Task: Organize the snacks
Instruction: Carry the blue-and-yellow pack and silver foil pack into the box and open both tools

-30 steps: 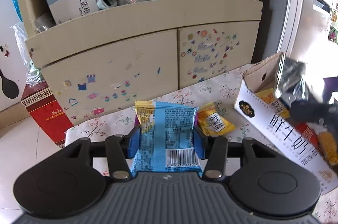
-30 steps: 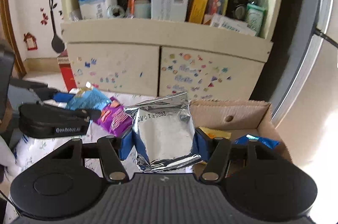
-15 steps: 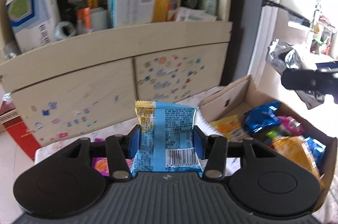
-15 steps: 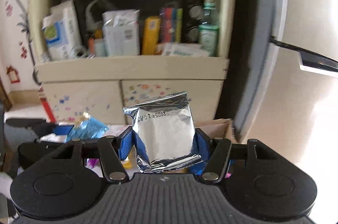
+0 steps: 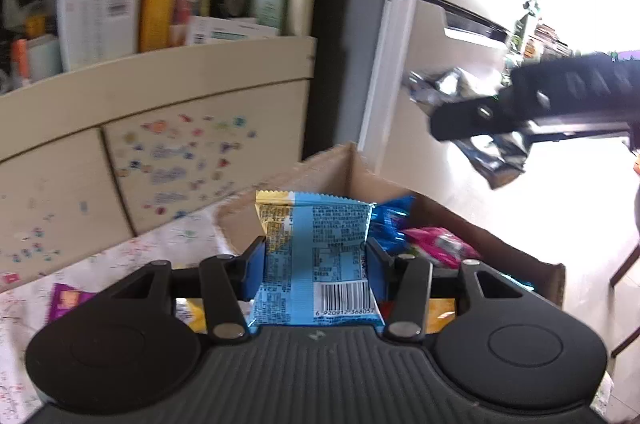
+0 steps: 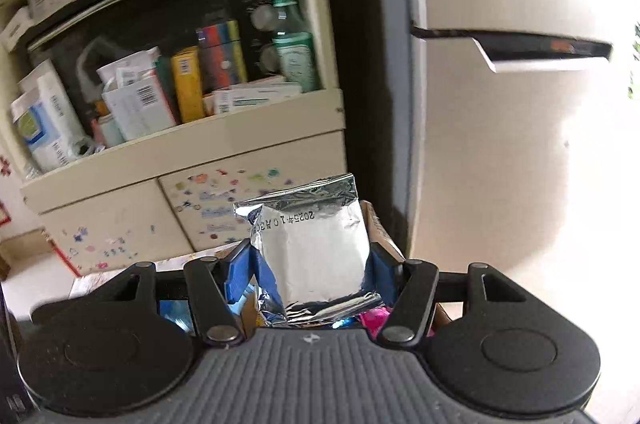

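Both hand-held grippers (image 5: 316, 260) (image 6: 310, 260) clamping packets (image 5: 316, 256) (image 6: 316, 244).

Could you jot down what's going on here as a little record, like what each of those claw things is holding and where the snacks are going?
left gripper: shut on blue snack packet
right gripper: shut on silver foil packet
destination: cardboard box, open, by both grippers
already in box: blue, pink and yellow wrappers
left on table: purple packet on floral tablecloth
background: cream cabinet with cluttered shelf
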A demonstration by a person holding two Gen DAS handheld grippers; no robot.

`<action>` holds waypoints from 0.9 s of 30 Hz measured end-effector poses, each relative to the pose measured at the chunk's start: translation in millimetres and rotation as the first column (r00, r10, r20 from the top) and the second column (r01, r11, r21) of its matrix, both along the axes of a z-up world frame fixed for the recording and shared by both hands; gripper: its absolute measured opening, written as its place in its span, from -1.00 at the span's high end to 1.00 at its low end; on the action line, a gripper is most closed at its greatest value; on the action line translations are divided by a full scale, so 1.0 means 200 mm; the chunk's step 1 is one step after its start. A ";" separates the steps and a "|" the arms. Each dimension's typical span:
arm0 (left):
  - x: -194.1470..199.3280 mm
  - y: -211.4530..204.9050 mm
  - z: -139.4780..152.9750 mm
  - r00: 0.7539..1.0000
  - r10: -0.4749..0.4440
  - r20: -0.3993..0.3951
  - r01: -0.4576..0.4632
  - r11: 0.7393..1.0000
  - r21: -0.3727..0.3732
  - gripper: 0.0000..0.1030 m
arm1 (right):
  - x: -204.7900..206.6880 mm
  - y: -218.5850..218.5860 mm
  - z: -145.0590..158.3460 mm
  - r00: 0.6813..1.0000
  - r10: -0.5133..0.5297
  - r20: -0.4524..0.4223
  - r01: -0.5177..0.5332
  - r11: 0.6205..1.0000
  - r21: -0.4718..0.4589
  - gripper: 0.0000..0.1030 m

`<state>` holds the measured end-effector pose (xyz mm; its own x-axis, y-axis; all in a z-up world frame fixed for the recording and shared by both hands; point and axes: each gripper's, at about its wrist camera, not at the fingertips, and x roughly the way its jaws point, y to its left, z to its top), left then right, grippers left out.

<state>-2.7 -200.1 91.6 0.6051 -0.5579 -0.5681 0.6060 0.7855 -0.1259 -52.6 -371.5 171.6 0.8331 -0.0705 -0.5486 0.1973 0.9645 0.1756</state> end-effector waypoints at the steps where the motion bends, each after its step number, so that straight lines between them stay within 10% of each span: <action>1: 0.00 -0.03 -0.01 1.000 -0.013 -0.004 0.013 1.000 -0.004 0.04 | 0.00 -0.01 -0.01 1.000 -0.014 -0.005 0.014 1.000 0.009 -0.29; 6: -0.03 -0.12 -0.06 0.998 -0.062 -0.021 0.061 0.998 -0.029 0.00 | 0.01 -0.07 -0.04 0.997 -0.077 -0.033 0.078 0.996 0.046 -0.30; 12: -0.05 -0.09 -0.05 0.998 -0.047 -0.033 0.045 0.997 -0.057 -0.58 | -0.01 -0.12 -0.04 0.989 -0.144 -0.015 0.145 0.985 0.095 -0.55; 27: 0.13 0.24 0.07 0.987 0.160 -0.027 -0.160 0.987 -0.023 -0.72 | 0.05 0.06 -0.03 0.999 0.041 0.014 -0.042 0.998 0.041 -0.64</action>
<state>24.1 -153.0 105.4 0.6732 -0.4696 -0.5712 0.4692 0.8683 -0.1609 -41.9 -359.8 166.0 0.8421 -0.0135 -0.5392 0.1547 0.9638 0.2173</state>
